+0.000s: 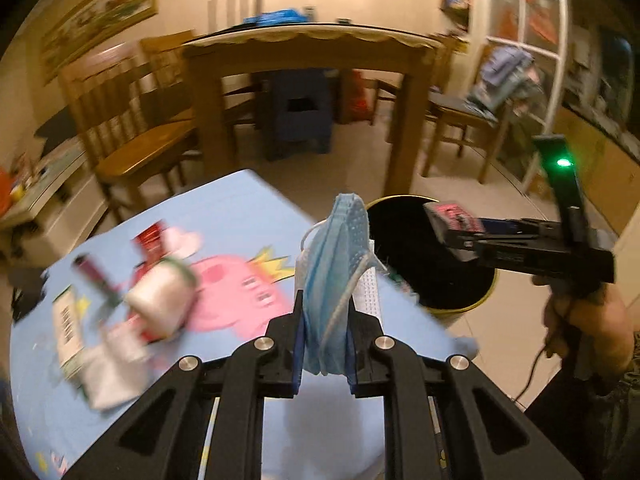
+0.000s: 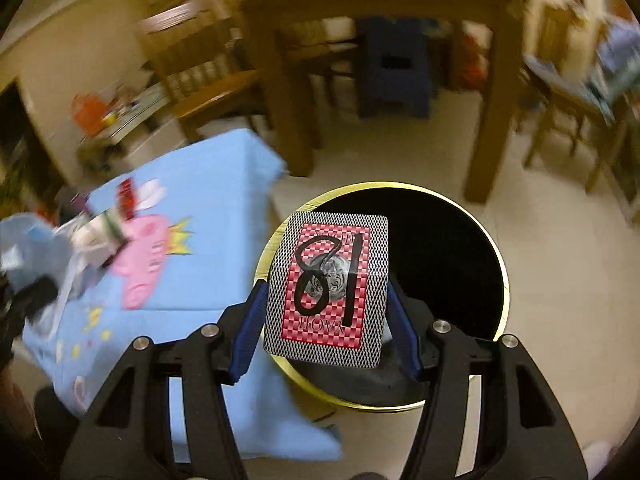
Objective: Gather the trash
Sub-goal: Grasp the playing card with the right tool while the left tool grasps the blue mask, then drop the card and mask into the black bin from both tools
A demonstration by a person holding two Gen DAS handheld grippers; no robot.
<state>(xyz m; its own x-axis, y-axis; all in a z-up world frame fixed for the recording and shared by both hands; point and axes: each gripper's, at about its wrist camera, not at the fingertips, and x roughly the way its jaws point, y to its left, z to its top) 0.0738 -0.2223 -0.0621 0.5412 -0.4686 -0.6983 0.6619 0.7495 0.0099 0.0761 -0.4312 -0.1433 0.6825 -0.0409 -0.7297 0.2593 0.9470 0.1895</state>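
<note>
My left gripper (image 1: pixel 325 320) is shut on a folded blue face mask (image 1: pixel 340 264) that stands up between its fingers, above the right edge of the low table. My right gripper (image 2: pixel 326 320) is shut on a card box (image 2: pixel 330 288) with a red checked back and a black "18" drawn on it. It hangs over the black bin with a gold rim (image 2: pixel 496 248). In the left wrist view the right gripper (image 1: pixel 460 236) with the card box (image 1: pixel 452 216) reaches over the bin (image 1: pixel 460 308) from the right.
A blue cartoon cloth covers the low table (image 1: pixel 224 216); on its left lie blurred wrappers, a white cup (image 1: pixel 160 300) and a barcode packet (image 1: pixel 68 328). Behind stand a wooden dining table (image 1: pixel 304 52), chairs (image 1: pixel 132 132) and a blue stool (image 1: pixel 300 116).
</note>
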